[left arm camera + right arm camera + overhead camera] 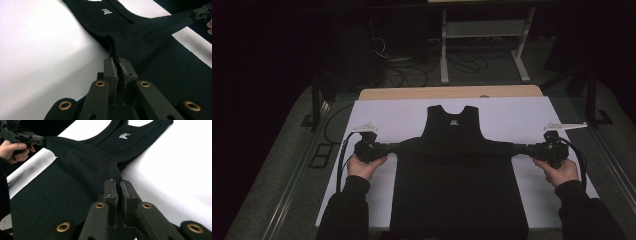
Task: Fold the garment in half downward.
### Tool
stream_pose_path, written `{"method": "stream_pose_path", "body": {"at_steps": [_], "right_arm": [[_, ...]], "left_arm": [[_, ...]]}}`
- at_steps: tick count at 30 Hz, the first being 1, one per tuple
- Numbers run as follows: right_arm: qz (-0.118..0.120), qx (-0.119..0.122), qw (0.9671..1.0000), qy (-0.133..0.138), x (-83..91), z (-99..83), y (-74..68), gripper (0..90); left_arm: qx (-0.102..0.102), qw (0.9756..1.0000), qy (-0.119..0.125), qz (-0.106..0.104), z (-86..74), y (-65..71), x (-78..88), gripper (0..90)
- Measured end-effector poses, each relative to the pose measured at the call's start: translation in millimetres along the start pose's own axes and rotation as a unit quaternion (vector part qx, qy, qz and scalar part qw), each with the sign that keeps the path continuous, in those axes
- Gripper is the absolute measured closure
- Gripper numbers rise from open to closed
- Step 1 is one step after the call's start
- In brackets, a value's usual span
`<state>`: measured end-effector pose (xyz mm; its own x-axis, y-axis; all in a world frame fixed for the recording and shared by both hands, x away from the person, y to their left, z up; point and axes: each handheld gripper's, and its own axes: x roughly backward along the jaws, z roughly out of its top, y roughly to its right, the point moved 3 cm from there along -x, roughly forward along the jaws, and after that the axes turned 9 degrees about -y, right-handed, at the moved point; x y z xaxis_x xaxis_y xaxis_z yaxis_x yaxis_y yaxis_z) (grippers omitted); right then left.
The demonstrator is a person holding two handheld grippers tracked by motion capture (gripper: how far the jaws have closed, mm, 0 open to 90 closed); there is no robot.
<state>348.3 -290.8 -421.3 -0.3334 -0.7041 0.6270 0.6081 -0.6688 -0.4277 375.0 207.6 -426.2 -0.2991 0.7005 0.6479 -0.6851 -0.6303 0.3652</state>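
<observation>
We see a black vest lying flat in the middle of a white sheet, its neck toward the far edge and its hem at the near edge. A small pale label sits just inside the neckline. Across its width, about a third of the way down from the neck, the cloth is drawn out sideways into two taut points, one to the left and one to the right, so that a raised fold runs between them.

We find the left gripper at the left point. In the left gripper view its two jaws stand pressed together on a pinch of the black cloth, which rises from between them and stretches away to the other gripper far off. The left hand grips the handle from below, the sleeve coming in from the near edge.

The right gripper mirrors it at the right point. In the right gripper view its jaws are likewise clamped on the fabric, with the label beyond. The right hand holds it from the near side.

The sheet covers a wooden table, whose bare strip shows along the far edge. Beyond the table, on the dark floor, lie loose cables beside a pale metal stand.
</observation>
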Motion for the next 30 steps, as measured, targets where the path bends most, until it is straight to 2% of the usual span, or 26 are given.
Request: {"method": "stream_pose_path", "body": {"at_steps": [22,27,30], "right_arm": [[0.005,0.0,1.0,-0.002,6.4,-13.3,-10.2,82.6],[0.005,0.0,0.9999,-0.009,6.2,-17.6,-12.7,82.5],[0.003,-0.011,0.9996,-0.024,4.0,-22.3,-10.8,82.5]], "left_arm": [[-0.002,0.9998,-0.015,-0.009,-17.2,12.3,6.6,84.2],[-0.007,0.9994,-0.03,-0.013,-22.2,14.0,6.0,84.1],[-0.006,0.999,-0.041,-0.017,-25.1,14.6,4.2,84.0]]}}
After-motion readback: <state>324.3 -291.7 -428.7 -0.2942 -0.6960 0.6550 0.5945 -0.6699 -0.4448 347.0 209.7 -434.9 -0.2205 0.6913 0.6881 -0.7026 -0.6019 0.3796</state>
